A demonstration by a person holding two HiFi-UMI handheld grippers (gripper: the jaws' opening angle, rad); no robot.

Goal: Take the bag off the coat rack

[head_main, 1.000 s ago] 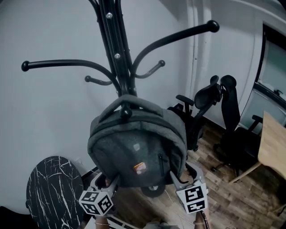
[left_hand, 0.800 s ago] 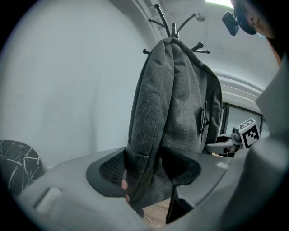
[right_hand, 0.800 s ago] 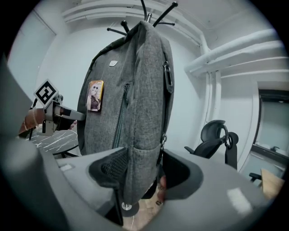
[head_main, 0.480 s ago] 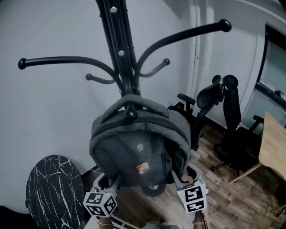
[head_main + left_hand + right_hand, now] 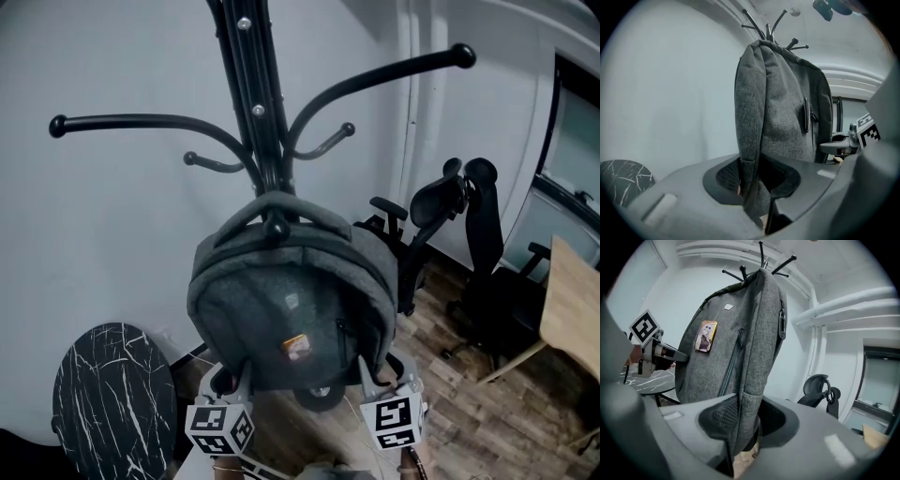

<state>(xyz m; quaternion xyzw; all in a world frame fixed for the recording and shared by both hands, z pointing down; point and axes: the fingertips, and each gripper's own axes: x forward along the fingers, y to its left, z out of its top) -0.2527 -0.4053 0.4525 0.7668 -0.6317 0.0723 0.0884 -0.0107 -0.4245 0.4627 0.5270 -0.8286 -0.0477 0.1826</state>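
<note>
A grey backpack [image 5: 281,319] hangs by its top handle from a low hook of the black coat rack [image 5: 258,112]. My left gripper [image 5: 232,380] is at the bag's lower left edge and my right gripper [image 5: 380,373] at its lower right edge. In the left gripper view the bag's side seam [image 5: 750,154] runs down between the jaws of the left gripper [image 5: 757,180]; they are closing, and a dark gap still shows beside the fabric. In the right gripper view the bag's edge [image 5: 750,380] likewise stands between the closing jaws of the right gripper [image 5: 740,420], and a gap shows there too.
A round black marble-pattern table [image 5: 112,403] stands at the lower left against the white wall. Black office chairs [image 5: 450,216] stand to the right on the wood floor, with a light wooden tabletop [image 5: 572,309] at the far right. The rack's long arms [image 5: 141,124] reach out overhead.
Both grippers' marker cubes have drawn a little closer together under the bag. The bag still hangs on its hook.
</note>
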